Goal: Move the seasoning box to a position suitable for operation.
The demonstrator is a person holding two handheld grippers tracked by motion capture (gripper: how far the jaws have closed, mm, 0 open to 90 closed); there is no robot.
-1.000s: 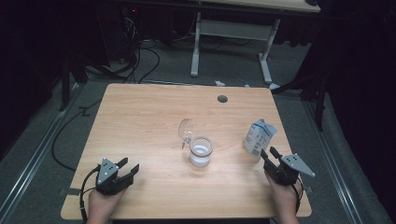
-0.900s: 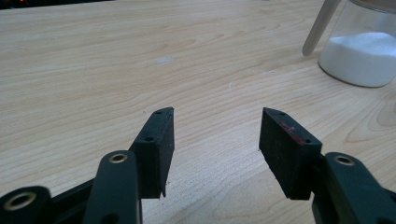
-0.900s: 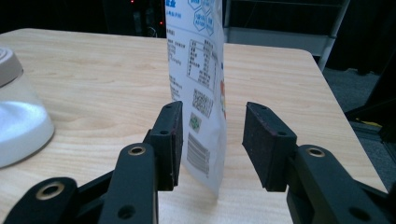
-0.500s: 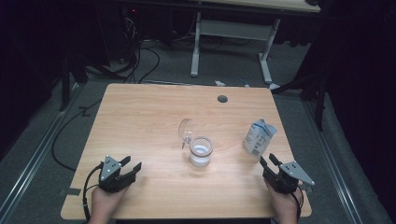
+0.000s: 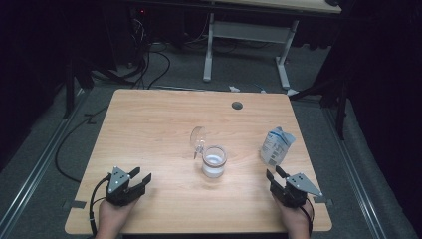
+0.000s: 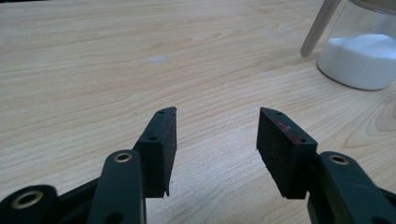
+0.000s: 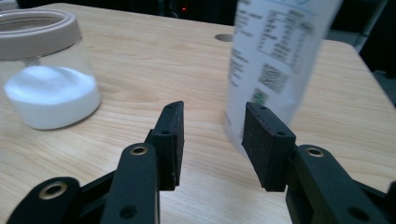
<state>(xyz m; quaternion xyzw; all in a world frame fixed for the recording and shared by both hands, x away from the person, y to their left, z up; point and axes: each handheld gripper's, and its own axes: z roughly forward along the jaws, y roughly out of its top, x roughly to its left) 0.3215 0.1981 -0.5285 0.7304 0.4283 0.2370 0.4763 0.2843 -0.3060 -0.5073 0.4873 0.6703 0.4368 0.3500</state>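
High view: your right tongs (image 5: 275, 175) sit just short of upright white-blue printed pouch (image 5: 276, 146) at bench (image 5: 149, 124) right edge; left tongs (image 5: 138, 175) well apart, closing a little, empty.

Right gripper view: jaws half-open, empty; pouch dead ahead, slightly right.

Left gripper view: clear glass jar of white powder (image 6: 362, 58) far right.

Table (image 5: 149, 129): pale wood-grain top, smooth, matt. Jar (image 5: 214, 161): clear glass, glossy; white grainy powder inside; rim band looks beige plastic. Lid (image 5: 198, 138): clear, glossy. Pouch (image 5: 275, 146): white printed, looks like thin plastic or paper, slight sheen. Left gripper (image 6: 215, 140), right gripper (image 7: 212, 140): black matt plastic, pads rough-textured, brass-look rivets. Floor (image 5: 54, 129): grey carpet, rough.
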